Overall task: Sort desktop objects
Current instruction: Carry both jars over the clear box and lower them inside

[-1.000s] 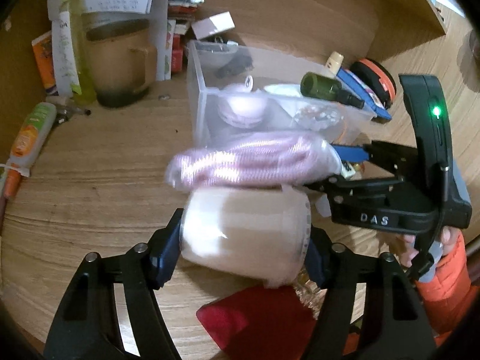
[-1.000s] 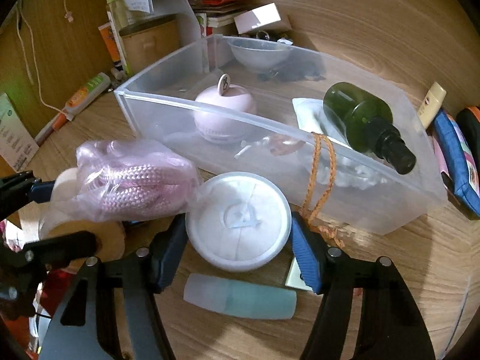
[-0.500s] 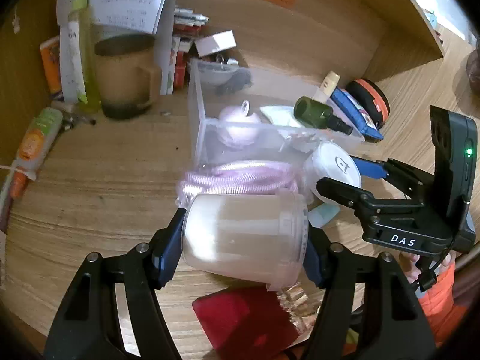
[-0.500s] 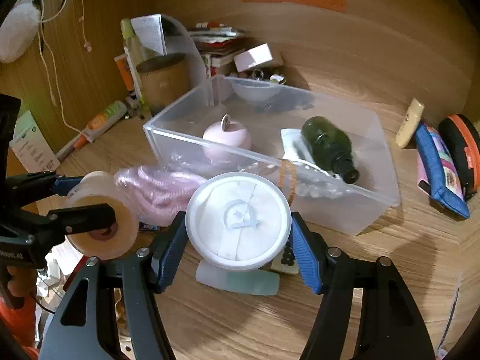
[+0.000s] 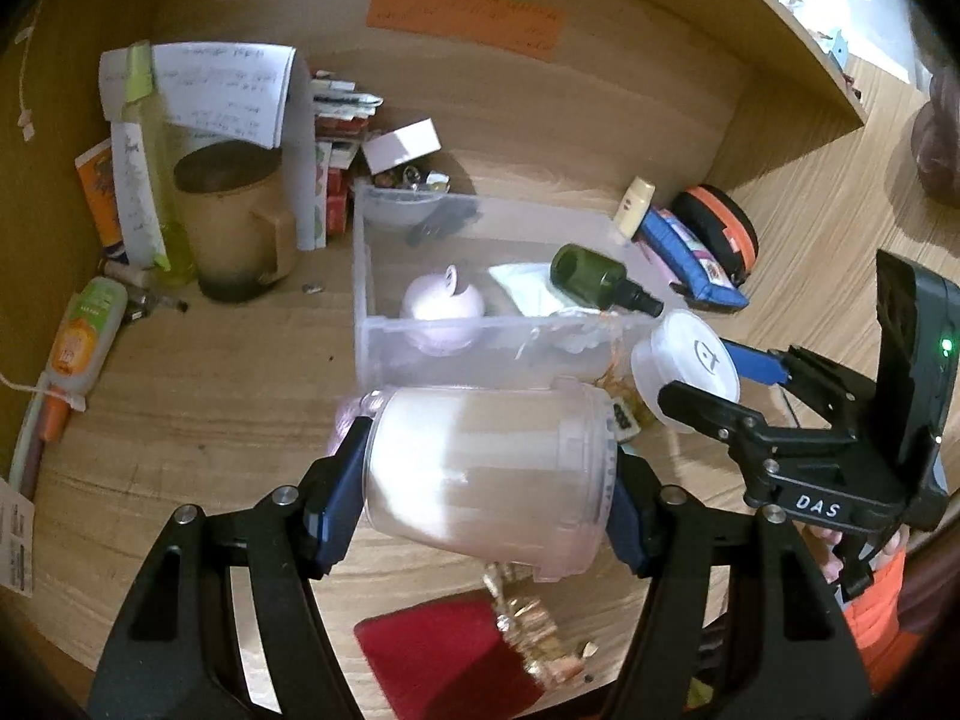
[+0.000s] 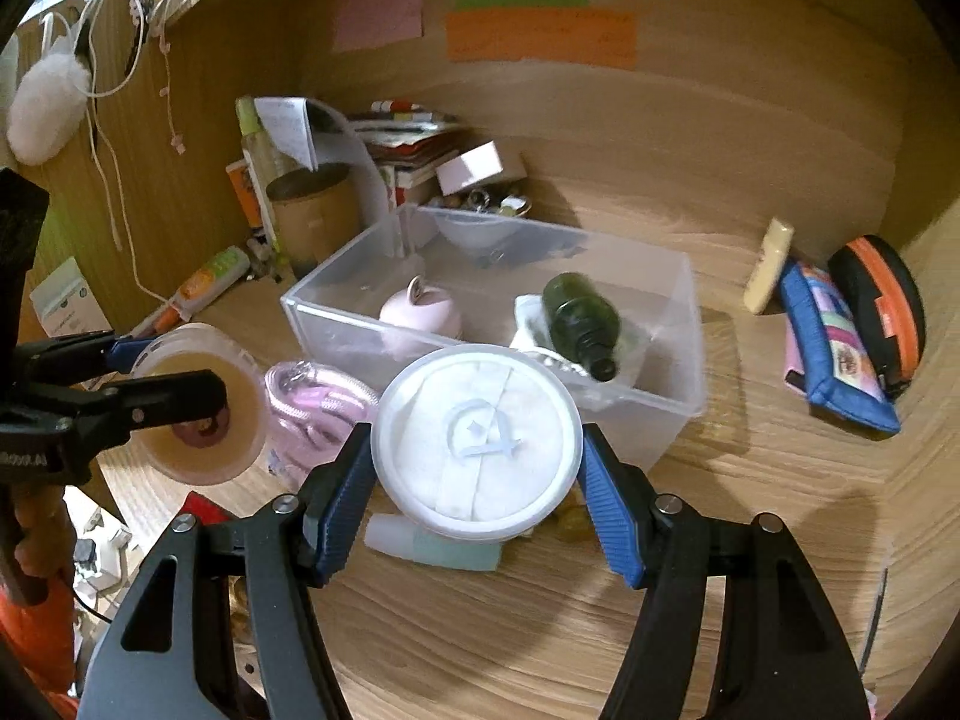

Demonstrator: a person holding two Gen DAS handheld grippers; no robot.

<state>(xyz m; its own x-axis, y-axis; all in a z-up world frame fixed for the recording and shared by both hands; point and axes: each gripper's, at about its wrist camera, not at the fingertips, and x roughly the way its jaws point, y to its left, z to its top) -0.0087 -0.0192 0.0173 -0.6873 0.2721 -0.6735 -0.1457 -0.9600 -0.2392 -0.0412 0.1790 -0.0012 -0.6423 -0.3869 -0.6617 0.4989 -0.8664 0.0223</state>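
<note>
My left gripper (image 5: 483, 495) is shut on a clear plastic jar (image 5: 480, 450) that lies sideways between the blue pads, held above the desk. In the right wrist view the same jar (image 6: 198, 402) shows its open end at the left. My right gripper (image 6: 477, 483) is shut on a round white tub (image 6: 477, 432) of cotton pads, lid facing the camera; the tub (image 5: 684, 360) is also at the right of the left wrist view. Behind both stands a clear plastic bin (image 6: 336, 324) holding a green bottle (image 6: 579, 312) and a pink round case (image 6: 420, 312). A bagged pink rope (image 6: 318, 408) lies in front of the bin.
A tan mug (image 5: 240, 222) and papers stand at the back left, with a green-orange tube (image 5: 84, 330) beside them. A red pouch (image 5: 444, 654) lies under the jar, a pale teal tube (image 6: 432, 546) under the tub. A blue pencil case (image 6: 834, 354) and a black-orange case (image 6: 882, 300) lie right of the bin.
Both grippers have risen with the jar and the tub still gripped, so the bin looks smaller and farther. The pink rope bag has dropped out of sight behind the jar in the left wrist view.
</note>
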